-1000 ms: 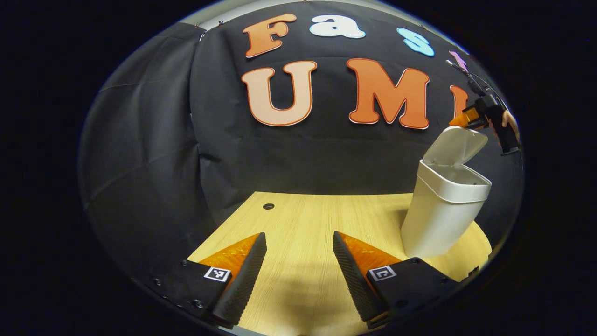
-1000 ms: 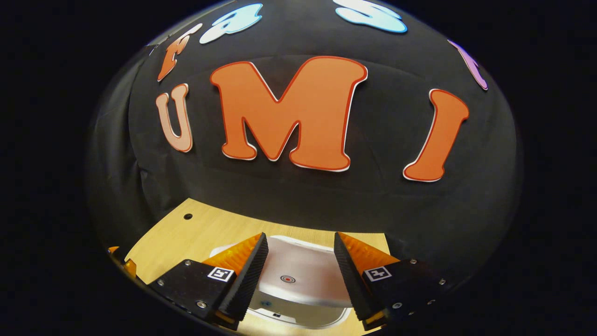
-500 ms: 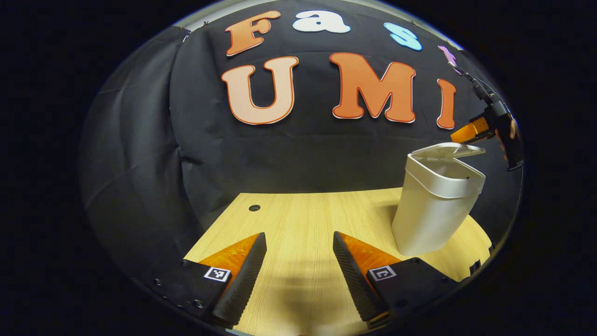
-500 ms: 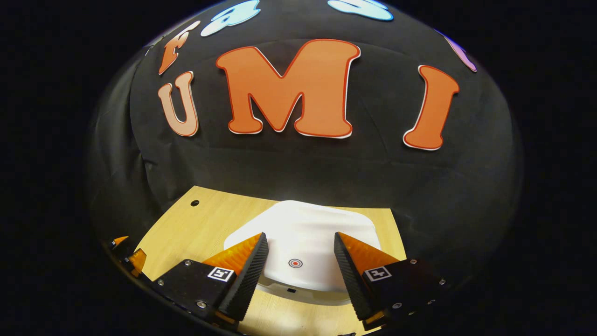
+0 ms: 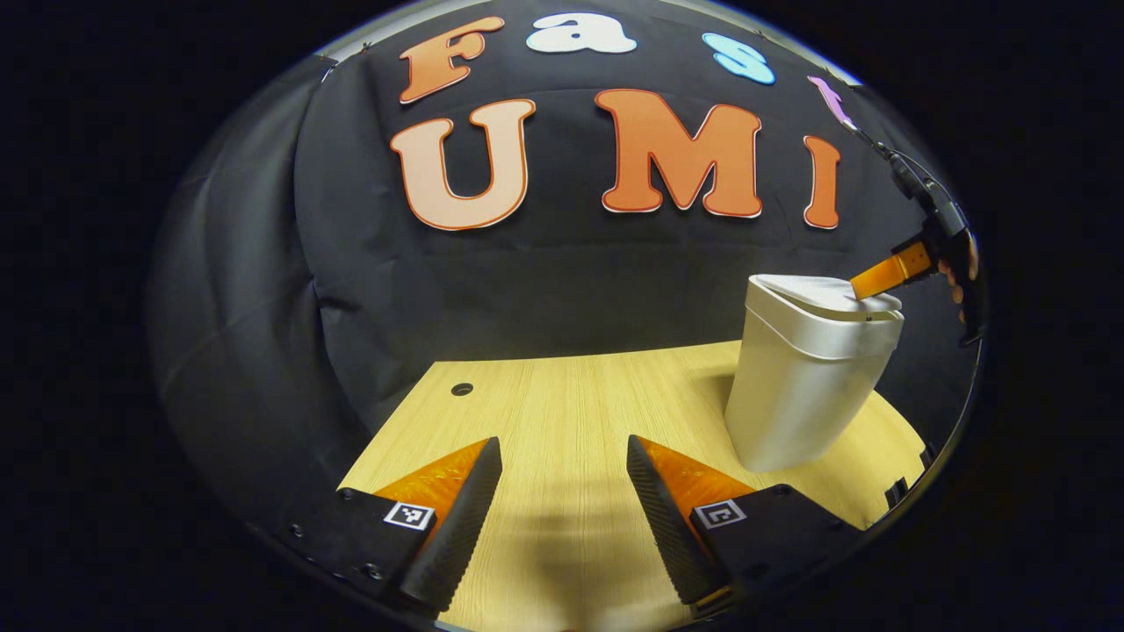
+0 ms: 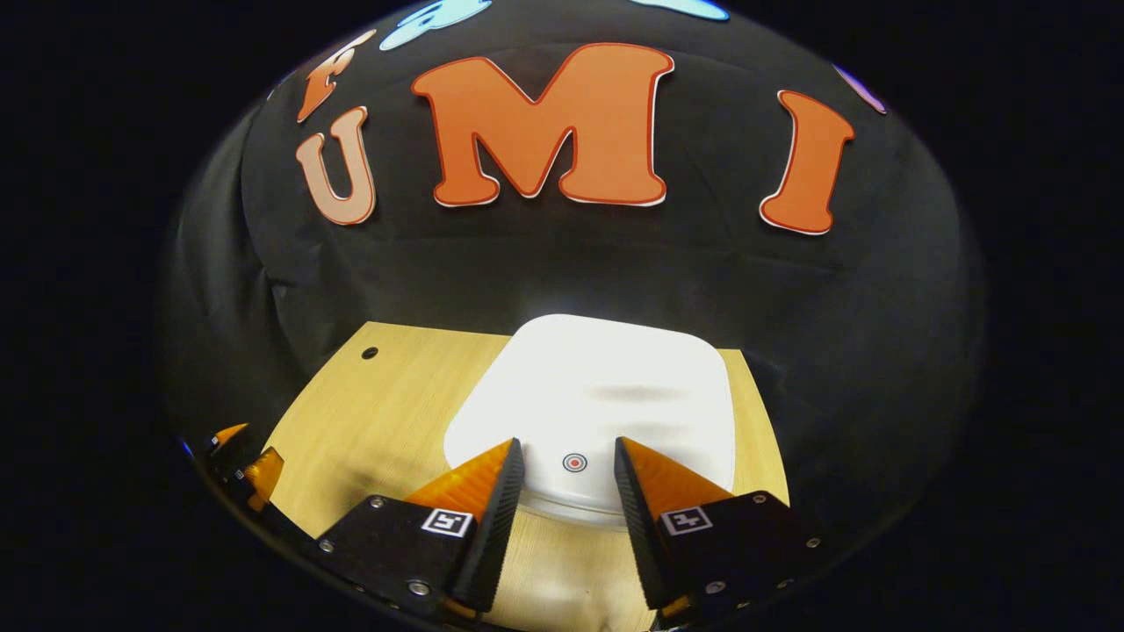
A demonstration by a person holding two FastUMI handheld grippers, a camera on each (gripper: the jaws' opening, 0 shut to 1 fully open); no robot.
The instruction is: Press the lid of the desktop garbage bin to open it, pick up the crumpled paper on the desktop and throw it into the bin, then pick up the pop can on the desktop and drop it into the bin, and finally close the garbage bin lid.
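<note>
Left claw (image 5: pixel 562 461) hung open and empty over bare wooden table (image 5: pixel 571 404). Ahead and to its right stood white garbage bin (image 5: pixel 803 386), smooth, tapering downward, lid (image 6: pixel 606 395) down flat. Right claw (image 6: pixel 566 461) hovered open at lid's near edge, either side of small red ring mark (image 6: pixel 574 462).

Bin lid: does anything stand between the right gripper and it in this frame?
Nothing visible does. The right gripper, fingers apart, is directly over the lid of the white bin, tips at its near edge around the red dot.
</note>
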